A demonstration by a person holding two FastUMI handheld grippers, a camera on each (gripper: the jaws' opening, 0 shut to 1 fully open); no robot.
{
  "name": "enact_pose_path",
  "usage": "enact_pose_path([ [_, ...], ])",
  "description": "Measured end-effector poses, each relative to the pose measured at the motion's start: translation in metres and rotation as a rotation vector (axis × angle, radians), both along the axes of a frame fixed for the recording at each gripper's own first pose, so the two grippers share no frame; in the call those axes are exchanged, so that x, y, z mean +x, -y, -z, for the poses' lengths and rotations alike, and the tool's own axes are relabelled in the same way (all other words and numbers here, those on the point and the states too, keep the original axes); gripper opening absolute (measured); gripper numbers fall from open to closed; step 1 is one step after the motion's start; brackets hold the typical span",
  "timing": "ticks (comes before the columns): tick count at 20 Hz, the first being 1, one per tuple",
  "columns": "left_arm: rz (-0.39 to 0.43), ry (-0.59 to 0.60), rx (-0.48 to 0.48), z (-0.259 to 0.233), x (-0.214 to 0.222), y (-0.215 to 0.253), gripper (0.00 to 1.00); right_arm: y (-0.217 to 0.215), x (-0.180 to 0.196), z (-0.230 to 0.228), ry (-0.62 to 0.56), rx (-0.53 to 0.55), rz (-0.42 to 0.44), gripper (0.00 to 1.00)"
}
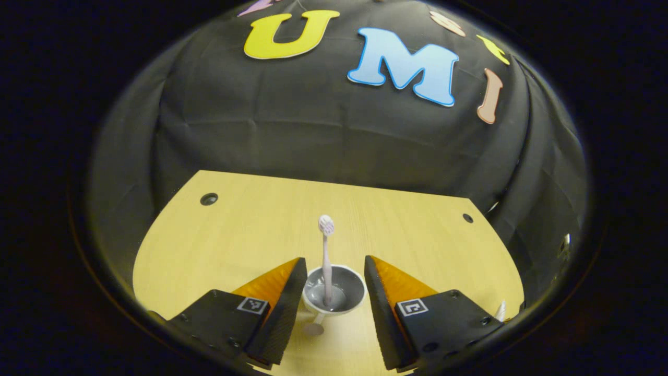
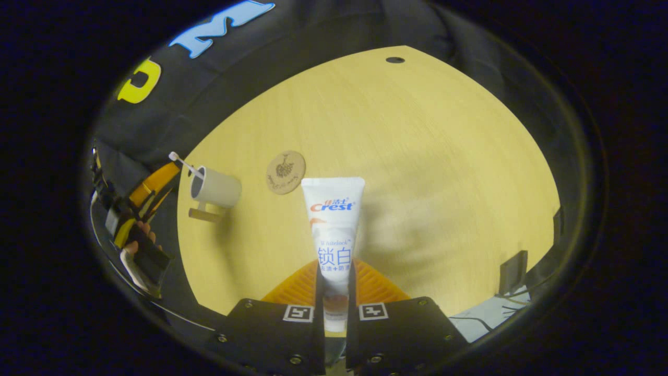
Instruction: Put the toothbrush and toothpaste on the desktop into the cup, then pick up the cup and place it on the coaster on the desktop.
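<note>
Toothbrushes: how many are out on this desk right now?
1. The toothbrush stands head-up in the cup, between the open left gripper's fingers; it also shows in the right gripper view. Another could lie outside the views.

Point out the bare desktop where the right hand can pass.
Bare desktop spreads right of the coaster and toothpaste. It is crowded at left, where cup, toothbrush and left gripper cluster.
</note>
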State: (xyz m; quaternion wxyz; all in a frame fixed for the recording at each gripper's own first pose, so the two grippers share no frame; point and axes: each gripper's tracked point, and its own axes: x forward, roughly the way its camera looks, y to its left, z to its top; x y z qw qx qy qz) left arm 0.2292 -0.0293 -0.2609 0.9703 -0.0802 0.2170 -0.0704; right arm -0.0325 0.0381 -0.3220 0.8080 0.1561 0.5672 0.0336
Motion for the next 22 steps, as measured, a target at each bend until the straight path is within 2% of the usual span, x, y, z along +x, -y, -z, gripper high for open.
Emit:
enact_pose_path([
  [4, -0.033, 0.046, 0.011, -0.022, -0.035, -0.033, 0.75, -0.024, 0.03, -0.016, 0.064, 0.023, -0.049, 0.17],
  [9, -0.154, 0.058, 0.055, -0.03, -0.093, -0.109, 0.75, -0.071, 0.073, -0.033, 0.114, 0.081, -0.095, 0.17],
  [13, -0.307, 0.04, 0.061, -0.026, -0.158, -0.186, 0.74, -0.116, 0.116, -0.046, 0.178, 0.136, -0.122, 0.17],
  [17, -0.49, 0.017, 0.057, -0.016, -0.241, -0.256, 0.74, -0.164, 0.159, -0.057, 0.247, 0.222, -0.068, 0.17],
  [22, -0.697, -0.03, 0.034, 0.001, -0.356, -0.3, 0.74, -0.214, 0.201, -0.06, 0.343, 0.199, -0.105, 0.17],
])
